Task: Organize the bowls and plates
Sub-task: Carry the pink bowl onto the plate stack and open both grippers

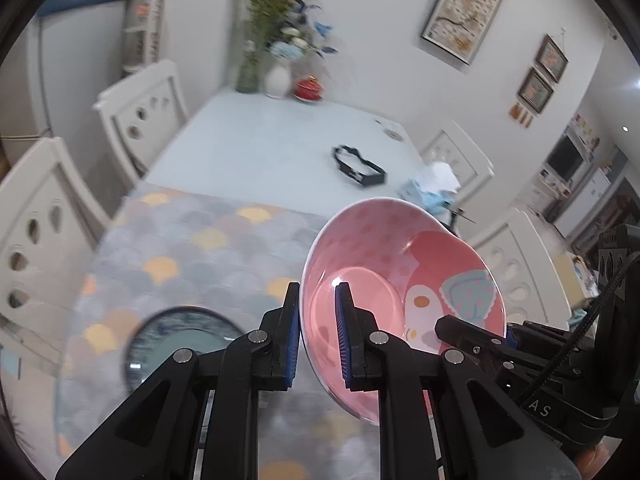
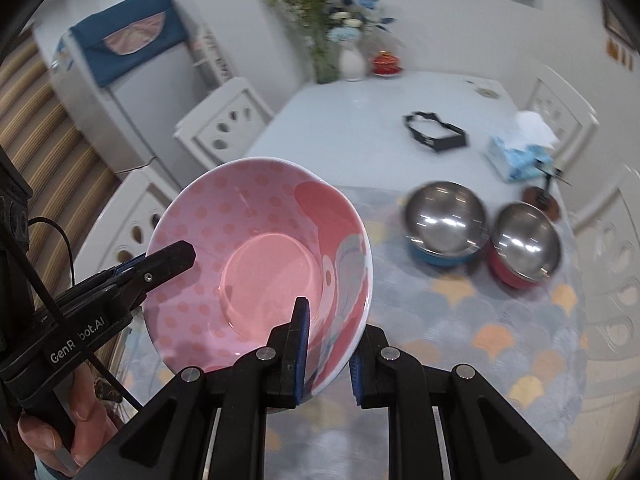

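Both grippers clamp one pink bowl (image 1: 400, 280), tilted and held above the scallop-patterned mat (image 1: 192, 248): the left gripper (image 1: 318, 340) pinches its rim at lower centre of the left view, the right gripper (image 2: 328, 354) grips the opposite rim at lower centre of the right view. Two steel bowls (image 2: 446, 220) (image 2: 524, 244) sit side by side at middle right there, and a dark plate (image 1: 180, 340) lies lower left in the left view.

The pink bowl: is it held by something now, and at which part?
Yes. The pink bowl is held by both grippers at its rim: left gripper on one side, right gripper on the opposite side.
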The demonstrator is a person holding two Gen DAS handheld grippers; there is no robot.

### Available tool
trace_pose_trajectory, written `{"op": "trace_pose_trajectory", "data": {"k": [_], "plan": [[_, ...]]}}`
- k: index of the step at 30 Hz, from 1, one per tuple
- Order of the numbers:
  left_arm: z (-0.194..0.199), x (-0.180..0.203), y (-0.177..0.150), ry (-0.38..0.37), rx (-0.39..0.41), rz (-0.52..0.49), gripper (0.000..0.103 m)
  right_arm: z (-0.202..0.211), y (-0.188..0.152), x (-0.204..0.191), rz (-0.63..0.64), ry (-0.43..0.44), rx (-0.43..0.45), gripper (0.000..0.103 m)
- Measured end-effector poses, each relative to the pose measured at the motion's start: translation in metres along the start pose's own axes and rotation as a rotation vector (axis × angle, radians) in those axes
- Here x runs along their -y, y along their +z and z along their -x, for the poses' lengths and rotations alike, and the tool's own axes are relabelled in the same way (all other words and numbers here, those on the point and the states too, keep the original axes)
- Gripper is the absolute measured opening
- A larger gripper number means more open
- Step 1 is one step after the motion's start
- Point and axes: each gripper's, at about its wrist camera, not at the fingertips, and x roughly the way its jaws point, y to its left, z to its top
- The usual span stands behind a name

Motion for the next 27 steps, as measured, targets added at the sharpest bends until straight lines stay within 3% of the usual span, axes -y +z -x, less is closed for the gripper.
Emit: {"op": "trace_pose_trajectory", "data": {"k": [7,11,20,27], "plan": [[0.013,-0.064,-0.001,0.046,-0.003,0.043,0.013,-0.034,0.004,-0.063,0.039,0.036,-0.030,0.017],[-0.002,-0.101,-0.017,0.061,-0.055,0.066,0.013,-0.071,-0.008,-0.083,0.037,0.037,-0.084,0.017],[-0.042,-0.148,-0.052,0.046,-0.188,0.069,0.013,-0.132,-0.038,-0.100,0.010,-0.010,-0.198,0.018],[-0.059,-0.165,-0.062,0.026,-0.235,0.056,0.013,-0.156,-0.048,-0.105,-0.018,-0.045,-0.238,0.018]]}}
